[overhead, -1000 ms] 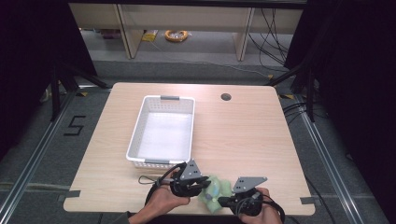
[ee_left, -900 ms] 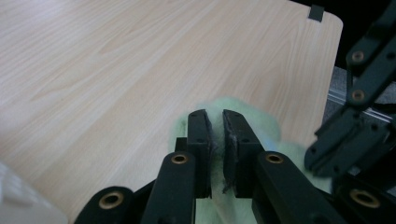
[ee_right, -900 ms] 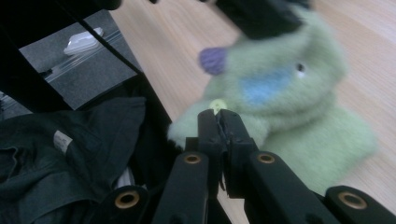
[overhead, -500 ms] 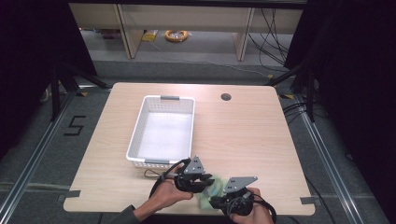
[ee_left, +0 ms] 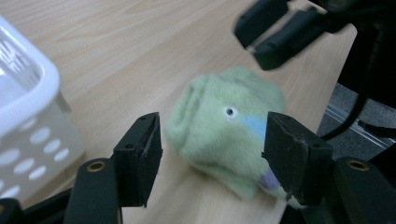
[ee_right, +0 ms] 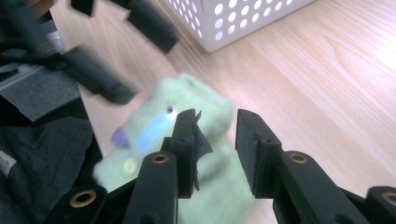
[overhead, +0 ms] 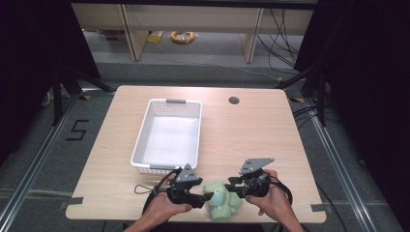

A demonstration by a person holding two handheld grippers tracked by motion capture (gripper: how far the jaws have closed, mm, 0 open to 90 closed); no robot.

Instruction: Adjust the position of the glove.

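Grey floor [overhead: 203, 72], dark curtains [overhead: 29, 58], pale wooden shelving [overhead: 130, 24] behind.

The worktop [overhead: 251, 140] is pale wood with a smooth, matt grain. The basket [overhead: 145, 140] is white perforated plastic, a little glossy. The toy [ee_left: 224, 130] near the front edge is fuzzy green plush cloth.

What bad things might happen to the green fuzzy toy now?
1. The green plush toy lies close to the near edge of the table, so a nudge might push it off.
2. The left gripper is open with its jaws on either side of the toy; the blur suggests motion, so closing now might catch only loose fuzz and slip.
3. The right gripper is right at the toy from the other side, so the two might bump or tug it apart.
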